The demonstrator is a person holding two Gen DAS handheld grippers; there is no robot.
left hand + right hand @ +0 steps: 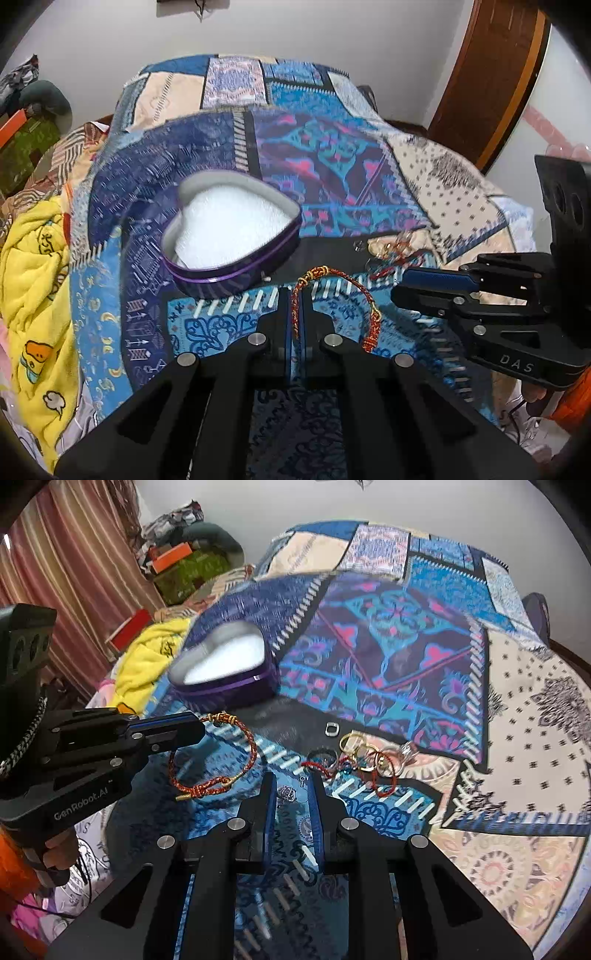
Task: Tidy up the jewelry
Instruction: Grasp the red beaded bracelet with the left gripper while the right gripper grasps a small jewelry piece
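Note:
A red-and-gold braided bracelet loops out from my left gripper, which is shut on its cord. From the right wrist view the same bracelet dangles just above the quilt from the left gripper. A purple heart-shaped tin with white lining sits lidless just beyond and to the left. My right gripper is open with nothing between its fingers. Ahead of it lies a pile of rings tangled with a red cord bracelet; a single silver ring lies apart.
Everything rests on a bed covered by a blue patchwork quilt. A yellow blanket is bunched at the left edge. Boxes and clutter stand by a striped curtain. A hand holds the left gripper's handle.

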